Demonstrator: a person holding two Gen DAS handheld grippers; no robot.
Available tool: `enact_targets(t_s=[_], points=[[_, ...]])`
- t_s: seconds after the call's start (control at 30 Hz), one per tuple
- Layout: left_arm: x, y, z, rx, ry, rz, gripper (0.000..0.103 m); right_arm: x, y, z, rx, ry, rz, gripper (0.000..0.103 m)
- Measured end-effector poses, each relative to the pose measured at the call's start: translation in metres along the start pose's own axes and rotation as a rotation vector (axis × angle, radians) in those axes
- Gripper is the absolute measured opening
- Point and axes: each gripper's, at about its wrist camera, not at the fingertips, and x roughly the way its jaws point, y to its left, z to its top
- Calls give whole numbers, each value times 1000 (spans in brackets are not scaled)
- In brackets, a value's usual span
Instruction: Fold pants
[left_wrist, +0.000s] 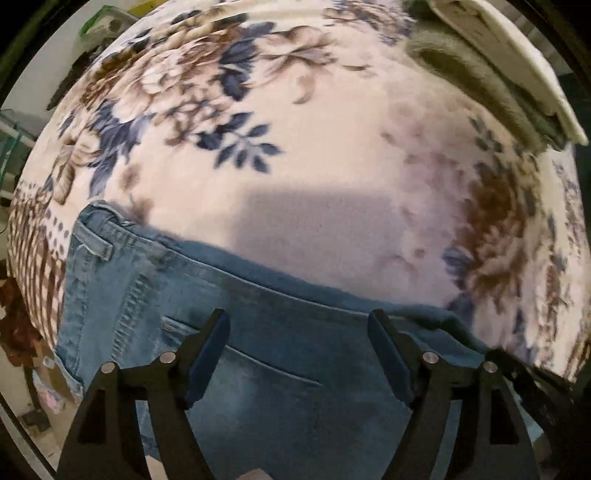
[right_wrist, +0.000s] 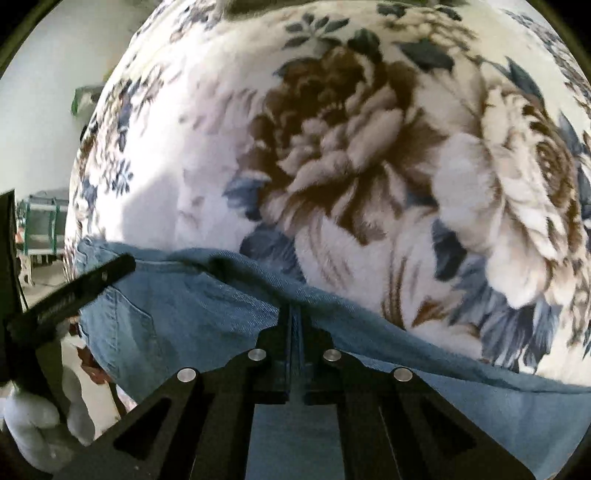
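Note:
Blue denim pants (left_wrist: 258, 332) lie on a floral blanket (left_wrist: 295, 147), waistband and belt loop at the left, a back pocket under my left gripper. My left gripper (left_wrist: 297, 332) is open, its jaws spread wide just above the seat of the pants, holding nothing. In the right wrist view the pants (right_wrist: 177, 314) run across the lower frame over the blanket (right_wrist: 332, 147). My right gripper (right_wrist: 295, 317) is shut on a fold of the denim at the pants' far edge. The left gripper's black finger (right_wrist: 85, 284) shows at the left, held by a white-gloved hand (right_wrist: 33, 424).
A grey fuzzy garment (left_wrist: 472, 81) and a white flat object (left_wrist: 517, 55) lie at the blanket's far right. Beyond the blanket's left edge stand a green-framed rack (right_wrist: 44, 229) and a pale wall (right_wrist: 37, 92).

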Motion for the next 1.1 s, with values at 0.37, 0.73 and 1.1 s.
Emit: enact_targets(t_s=[0.37, 0.73, 1.1], points=[[50, -54, 10, 244, 13, 123, 77, 8, 1, 16, 45, 93, 47, 33], [56, -54, 18, 239, 15, 115, 80, 31, -20, -15, -131, 132, -193, 4], [60, -70, 13, 210, 1, 105, 81, -24, -115, -32, 206, -22, -62, 1]])
